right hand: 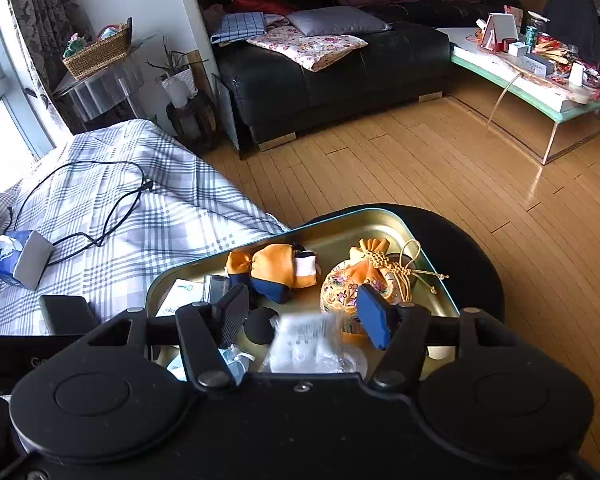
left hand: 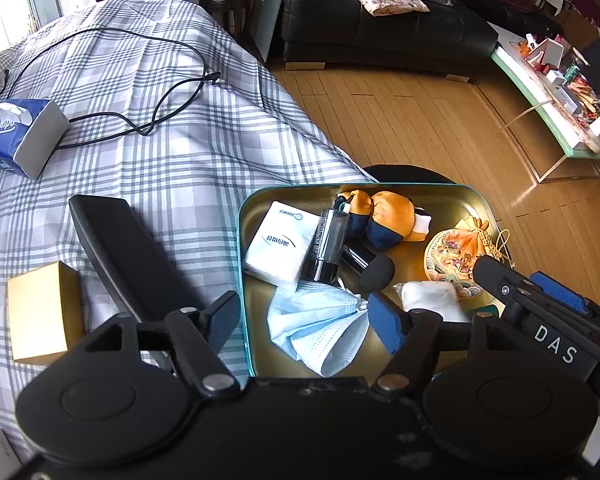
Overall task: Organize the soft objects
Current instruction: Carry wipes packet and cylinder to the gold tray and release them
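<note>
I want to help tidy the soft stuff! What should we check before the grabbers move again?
1. Left gripper empty: ok, jaws apart, pads pressing nothing.
2. Blue face mask inside the tin tray: ok, it lies crumpled below the left gripper.
3. Right gripper empty: ok, jaws apart, though the clear plastic packet sits between them.
4. Packet fully set down in the tray: cannot tell, it is blurred.
5. Orange and navy soft toy and embroidered pouch in the tray: ok.
6. Hard bottle among the soft things: not ok.
</note>
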A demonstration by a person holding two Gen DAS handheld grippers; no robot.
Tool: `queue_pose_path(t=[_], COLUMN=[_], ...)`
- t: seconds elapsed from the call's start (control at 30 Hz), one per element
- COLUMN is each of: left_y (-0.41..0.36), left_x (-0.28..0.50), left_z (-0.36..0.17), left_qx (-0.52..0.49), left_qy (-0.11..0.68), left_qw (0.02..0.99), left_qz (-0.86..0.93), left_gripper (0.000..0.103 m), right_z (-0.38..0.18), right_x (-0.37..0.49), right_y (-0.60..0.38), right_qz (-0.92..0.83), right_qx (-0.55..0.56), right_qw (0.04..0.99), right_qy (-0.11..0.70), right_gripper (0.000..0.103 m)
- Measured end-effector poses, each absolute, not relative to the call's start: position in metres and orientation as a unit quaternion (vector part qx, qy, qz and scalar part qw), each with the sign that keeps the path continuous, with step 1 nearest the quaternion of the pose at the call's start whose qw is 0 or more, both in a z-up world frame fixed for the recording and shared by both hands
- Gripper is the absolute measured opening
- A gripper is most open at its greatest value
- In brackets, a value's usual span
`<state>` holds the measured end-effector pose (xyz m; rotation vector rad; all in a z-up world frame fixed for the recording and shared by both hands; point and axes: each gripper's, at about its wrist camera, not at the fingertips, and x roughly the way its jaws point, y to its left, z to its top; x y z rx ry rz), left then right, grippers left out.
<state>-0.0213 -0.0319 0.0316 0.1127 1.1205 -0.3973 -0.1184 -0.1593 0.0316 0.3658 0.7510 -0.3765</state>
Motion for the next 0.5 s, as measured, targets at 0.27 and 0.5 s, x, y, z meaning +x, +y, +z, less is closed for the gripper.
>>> queue_pose_path(t=[0.27, 0.5], left_y=[-0.025, -0.014], left_x=[-0.030, -0.037], left_z=[0.030, 0.023], left_qx=[0.059, 0.054], left_qy=[0.523, 0.529], left_qw=[0.833, 0.832], left_qz=[-0.172, -0.158], left_gripper=[0.076, 0.079], right_z=[0.025, 0.013], right_x=[-0.121, -0.120], right_y=[-0.152, -0.142], right_qz=[-0.195, -0.212], right_qx=[0.161, 0.138], right_qw=[0.892, 0.886], right_qy=[0.374, 0.388], right_gripper=[0.058, 0.058])
